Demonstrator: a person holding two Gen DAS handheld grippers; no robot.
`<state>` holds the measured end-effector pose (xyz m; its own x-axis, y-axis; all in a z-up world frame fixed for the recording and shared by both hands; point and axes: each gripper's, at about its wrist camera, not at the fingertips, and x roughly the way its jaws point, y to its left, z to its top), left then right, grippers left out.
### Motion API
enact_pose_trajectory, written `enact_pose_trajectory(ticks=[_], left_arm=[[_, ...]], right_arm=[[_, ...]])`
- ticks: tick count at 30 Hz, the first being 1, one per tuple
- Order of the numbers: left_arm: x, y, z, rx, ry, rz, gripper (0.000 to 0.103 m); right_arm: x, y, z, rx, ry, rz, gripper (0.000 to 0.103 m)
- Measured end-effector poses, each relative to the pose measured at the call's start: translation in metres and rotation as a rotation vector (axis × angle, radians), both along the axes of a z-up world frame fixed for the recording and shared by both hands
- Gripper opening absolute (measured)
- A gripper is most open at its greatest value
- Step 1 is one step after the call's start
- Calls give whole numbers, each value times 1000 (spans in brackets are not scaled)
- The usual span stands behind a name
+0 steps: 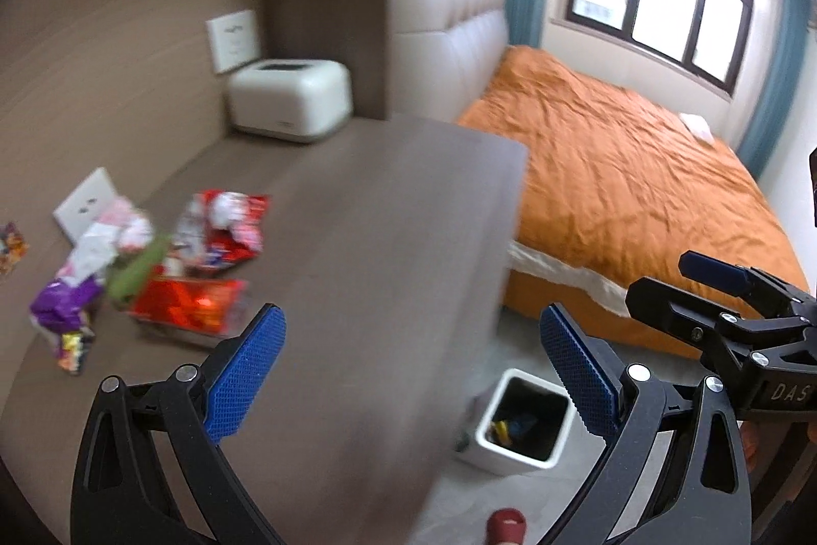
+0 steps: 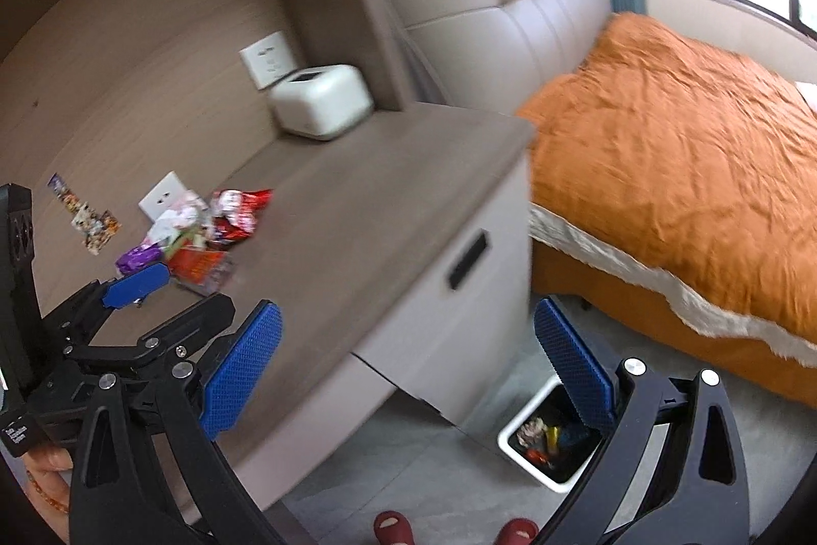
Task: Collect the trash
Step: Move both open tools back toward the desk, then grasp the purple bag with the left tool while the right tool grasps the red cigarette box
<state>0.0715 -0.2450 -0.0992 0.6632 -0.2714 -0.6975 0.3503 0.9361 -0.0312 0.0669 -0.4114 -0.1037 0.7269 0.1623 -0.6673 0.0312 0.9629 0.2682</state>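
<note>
On the far left of the nightstand top [image 1: 367, 238] the wrappers [image 1: 153, 259] lie heaped, overlapping. Both the left gripper [image 1: 411, 371] and right gripper [image 2: 408, 366] hang near with fingers apart, empty. One pinch may drag loose neighbours off the edge, short of the white bin [image 1: 515, 422] on the floor at right.

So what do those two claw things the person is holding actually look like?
Both the left gripper and the right gripper are black frames with silver bolts and two flat fingers faced in blue textured pads. White lettering marks the bodies. A beaded bracelet circles the left wrist.
</note>
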Motion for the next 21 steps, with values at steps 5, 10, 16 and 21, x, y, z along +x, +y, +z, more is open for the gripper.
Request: enact_pose_trajectory(ticks=[5, 10, 16, 21], left_arm=[[8, 50, 10, 8, -38, 77, 98], [13, 103, 8, 61, -56, 154, 98], [31, 176, -2, 115, -38, 272, 98], [53, 235, -5, 117, -29, 385, 98]], right_arm=[[24, 47, 11, -16, -16, 84, 99], [44, 90, 13, -61, -25, 158, 99], [67, 136, 2, -77, 0, 248, 99], [90, 177, -12, -142, 25, 332, 99]])
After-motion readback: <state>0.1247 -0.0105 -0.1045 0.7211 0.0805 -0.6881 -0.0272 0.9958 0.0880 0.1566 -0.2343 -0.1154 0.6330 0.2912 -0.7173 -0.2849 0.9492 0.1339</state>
